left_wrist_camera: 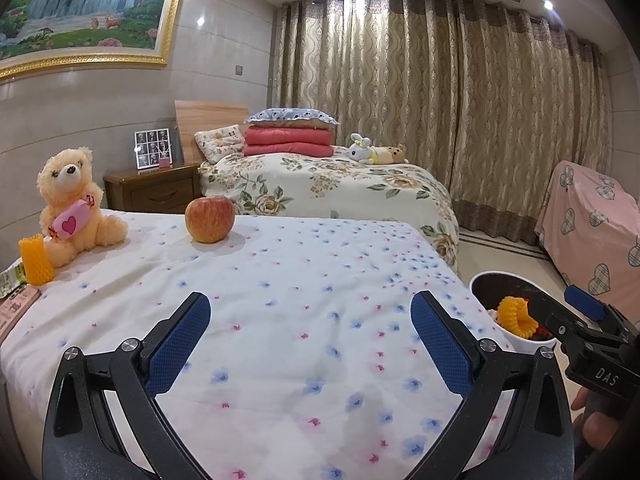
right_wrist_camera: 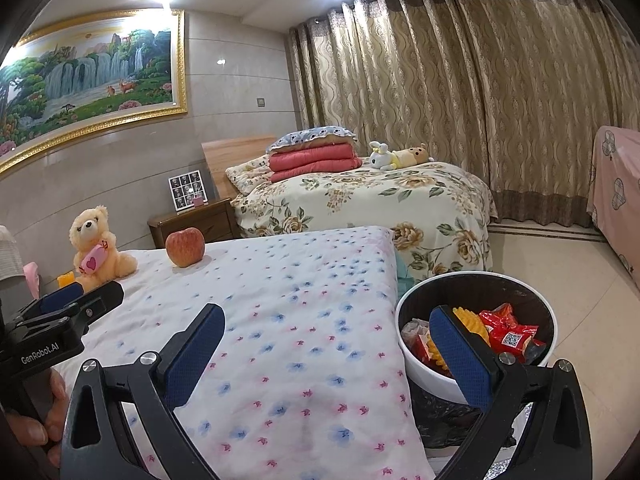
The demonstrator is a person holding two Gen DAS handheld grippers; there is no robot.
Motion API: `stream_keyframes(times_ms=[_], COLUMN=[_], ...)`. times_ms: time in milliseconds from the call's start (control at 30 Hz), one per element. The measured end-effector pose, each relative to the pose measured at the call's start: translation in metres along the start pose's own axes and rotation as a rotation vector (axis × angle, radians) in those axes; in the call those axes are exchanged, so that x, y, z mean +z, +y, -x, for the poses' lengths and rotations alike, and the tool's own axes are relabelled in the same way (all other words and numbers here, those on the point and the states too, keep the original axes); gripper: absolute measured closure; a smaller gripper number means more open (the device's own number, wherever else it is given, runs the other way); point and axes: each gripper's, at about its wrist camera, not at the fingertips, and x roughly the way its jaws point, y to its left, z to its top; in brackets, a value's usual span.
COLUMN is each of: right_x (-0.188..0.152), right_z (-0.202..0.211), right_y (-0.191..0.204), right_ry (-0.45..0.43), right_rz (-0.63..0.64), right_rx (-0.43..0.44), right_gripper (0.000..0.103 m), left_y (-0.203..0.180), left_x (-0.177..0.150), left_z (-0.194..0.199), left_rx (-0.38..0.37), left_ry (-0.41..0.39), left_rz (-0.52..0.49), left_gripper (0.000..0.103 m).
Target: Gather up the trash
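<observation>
Left wrist view: the left gripper hangs over the flower-printed bed with its blue-padded fingers wide apart and nothing between them. Taking the apple as the landmark, it stands near the far edge of the bed. To its left sits a teddy bear holding a pink heart candy. Further left and nearer the camera than the apple, an orange foam fruit net stands upright just beside the bear's foot, with a green wrapper and a pink packet at the bed's left edge. Far to the apple's right, off the bed, is the white-rimmed trash bin; a second yellow foam net lies in it. The right gripper hovers over the bin, its fingers apart and empty.

Right wrist view: the right gripper has its fingers spread, one over the bed and the other over the trash bin. The apple lies far left of the bin, which holds a yellow foam net, red snack wrappers and a clear crumpled bag. Left of the apple sits the teddy bear, with the orange net partly hidden behind the left gripper.
</observation>
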Motion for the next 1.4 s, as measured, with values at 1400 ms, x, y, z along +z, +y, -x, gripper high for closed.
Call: stream_keyframes(times_ms=[1400], right_x=[0.001], right_z=[0.002], right_y=[0.001], right_ry=[-0.001], right_rz=[-0.006], right_rx=[0.0], right_gripper=[0.0], left_y=[-0.003], left_x=[0.002], left_z=[0.01], left_rx=[0.003], left_ry=[-0.022], left_rz=[-0.011], left_gripper=[0.0])
